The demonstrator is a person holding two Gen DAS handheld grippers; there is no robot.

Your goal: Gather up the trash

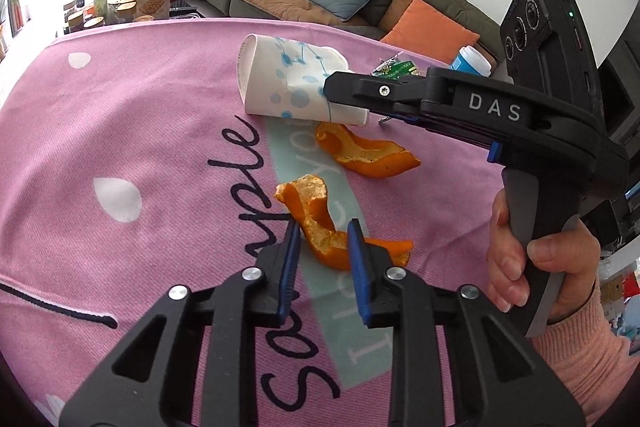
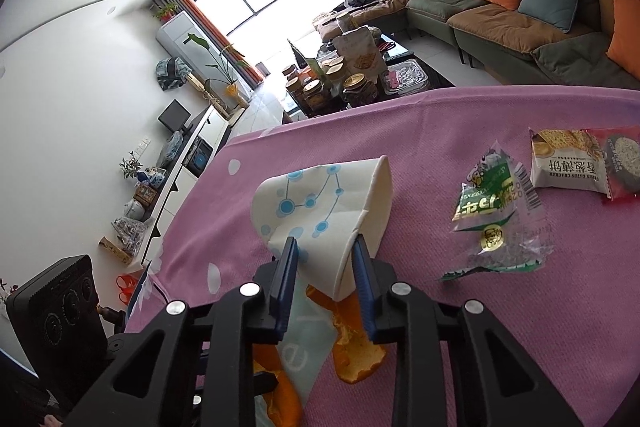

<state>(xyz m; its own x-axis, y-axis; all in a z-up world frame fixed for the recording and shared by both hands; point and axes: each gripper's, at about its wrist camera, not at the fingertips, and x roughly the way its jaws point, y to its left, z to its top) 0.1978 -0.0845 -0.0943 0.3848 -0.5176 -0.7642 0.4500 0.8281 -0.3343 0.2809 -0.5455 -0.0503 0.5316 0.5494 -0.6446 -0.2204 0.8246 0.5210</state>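
Between the fingers of the left gripper (image 1: 324, 227) lies a curled orange peel (image 1: 316, 223), at about 6 o'clock on the pink cloth (image 1: 120, 115). The fingers stand apart on both sides of it, and I cannot tell if the pads already touch it. This peel looks light, a little stiff and brittle, so I judge a grip across its narrow middle is best.

At about 12 o'clock, the right gripper (image 2: 324, 247) has its fingers on the two sides of a paper cup (image 2: 324, 199) that lies on its side. The cup wall seems dented, so the fingers are probably pressing it, but not fully closed. It is very light and easy to crush; a soft hold near the rim is enough.

I count two orange peels, the second peel (image 1: 366, 153) being just below the cup, one cup, and, at 2 o'clock in the right view, three snack wrappers: a green one (image 2: 490, 205), a white one (image 2: 562, 163) and a red one (image 2: 620, 163).
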